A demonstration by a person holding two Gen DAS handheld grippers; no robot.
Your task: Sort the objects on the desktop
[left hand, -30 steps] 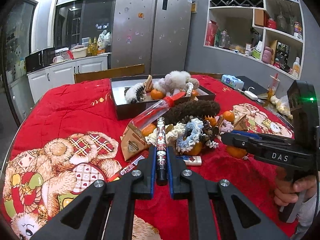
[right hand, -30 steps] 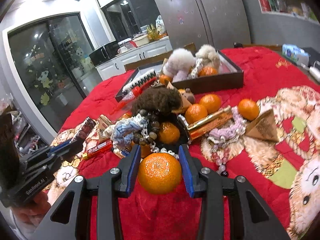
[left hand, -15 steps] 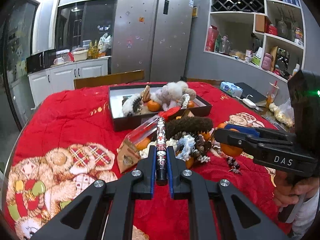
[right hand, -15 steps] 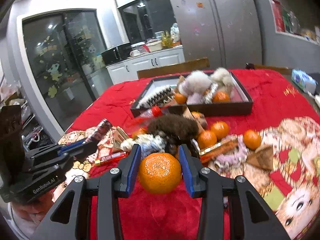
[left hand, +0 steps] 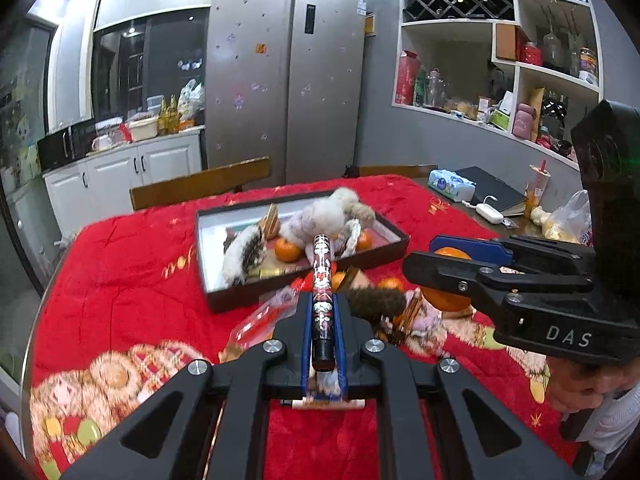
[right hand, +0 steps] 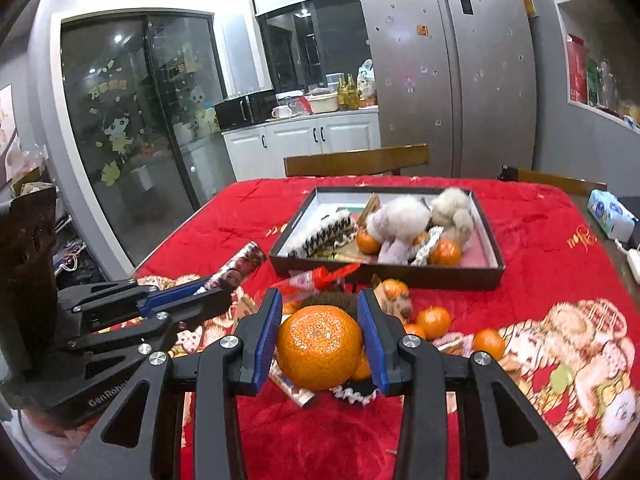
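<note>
My left gripper [left hand: 323,312] is shut on a slim patterned tube [left hand: 322,280], held lengthwise above the red tablecloth; it shows from the side in the right wrist view as the left gripper [right hand: 192,298] with the tube [right hand: 240,265] sticking out. My right gripper [right hand: 319,312] is shut on a large orange [right hand: 319,346], lifted off the cloth; in the left wrist view the right gripper [left hand: 436,258] carries that orange [left hand: 448,300]. Beyond both lies a dark tray [right hand: 494,252] holding fluffy toys, small oranges and a striped item. The same tray [left hand: 204,264] appears in the left wrist view.
A pile of loose things lies in front of the tray: small oranges [right hand: 434,320], a brown furry piece [left hand: 374,302], a clear red-capped packet [right hand: 320,278], gold wrappers. Wooden chair backs [right hand: 356,158] stand behind the table. A tissue pack [left hand: 450,184] and a laptop sit far right.
Both grippers have risen off the table with their loads, so the pile and tray now look lower and farther. The orange and the tube stayed clamped.
</note>
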